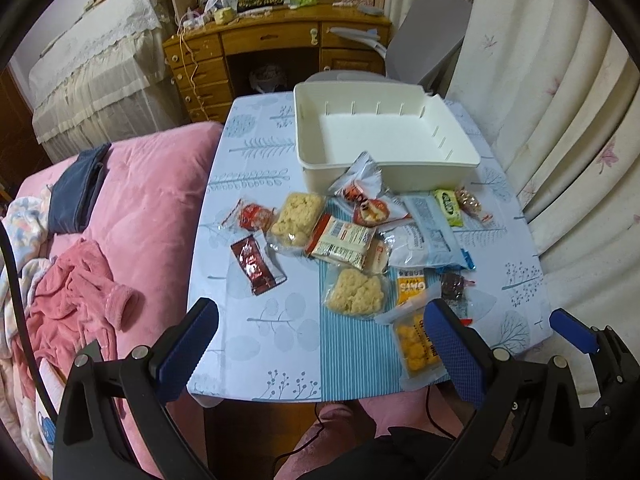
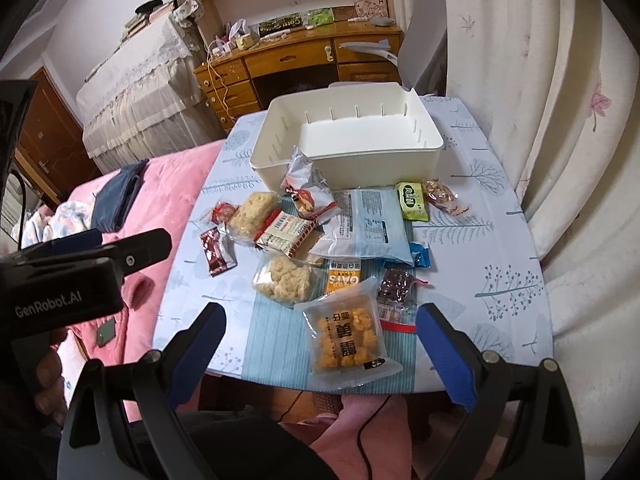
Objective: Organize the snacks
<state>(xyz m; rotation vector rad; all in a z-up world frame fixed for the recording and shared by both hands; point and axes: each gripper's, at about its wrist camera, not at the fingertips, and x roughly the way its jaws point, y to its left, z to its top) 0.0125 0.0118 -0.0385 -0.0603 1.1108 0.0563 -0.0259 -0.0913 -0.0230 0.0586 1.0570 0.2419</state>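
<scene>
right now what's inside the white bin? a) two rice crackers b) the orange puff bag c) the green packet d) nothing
d: the white bin shows only its bare floor in both wrist views, while the snack packets all lie on the table in front of it.

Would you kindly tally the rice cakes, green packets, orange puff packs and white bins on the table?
Rice cakes: 2
Green packets: 1
Orange puff packs: 1
White bins: 1
Total: 5
</scene>
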